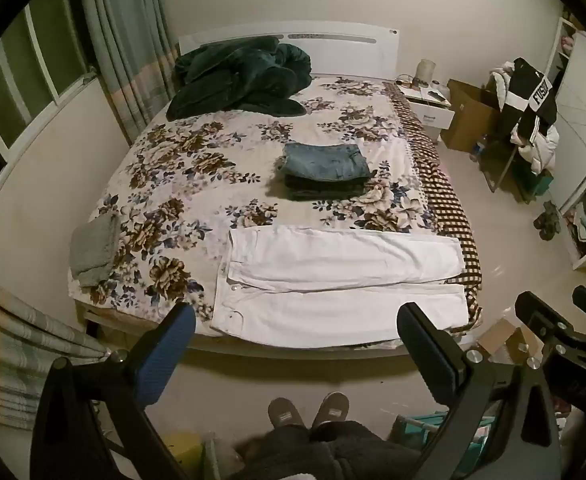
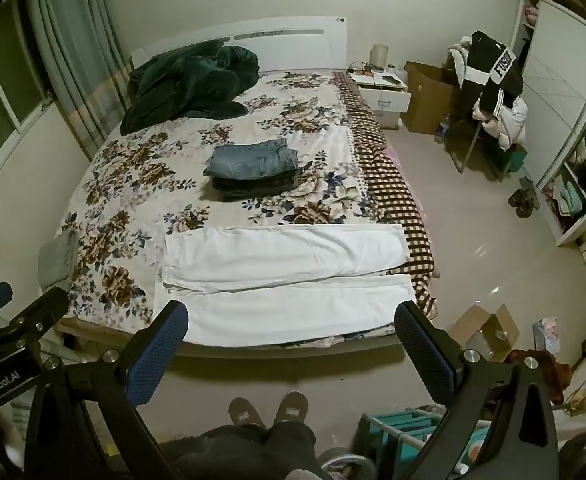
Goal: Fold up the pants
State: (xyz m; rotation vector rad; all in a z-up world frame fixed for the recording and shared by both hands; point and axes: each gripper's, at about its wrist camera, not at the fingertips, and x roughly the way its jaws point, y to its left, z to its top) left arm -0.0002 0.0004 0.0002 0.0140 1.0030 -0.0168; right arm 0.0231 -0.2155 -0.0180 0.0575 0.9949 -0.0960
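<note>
White pants (image 1: 333,280) lie spread flat across the near edge of the bed, waist to the left, both legs running right; they also show in the right wrist view (image 2: 285,280). My left gripper (image 1: 297,320) is open and empty, held above the floor in front of the bed's near edge. My right gripper (image 2: 293,320) is open and empty at the same height, to the right of the left one; it also shows in the left wrist view (image 1: 553,304). Neither gripper touches the pants.
A stack of folded jeans (image 1: 325,170) sits mid-bed on the floral sheet (image 1: 181,184). A dark green blanket (image 1: 241,76) lies by the headboard, a grey cloth (image 1: 93,250) at the left edge. A nightstand (image 1: 425,104), boxes, and a clothes-laden chair (image 1: 529,108) stand right.
</note>
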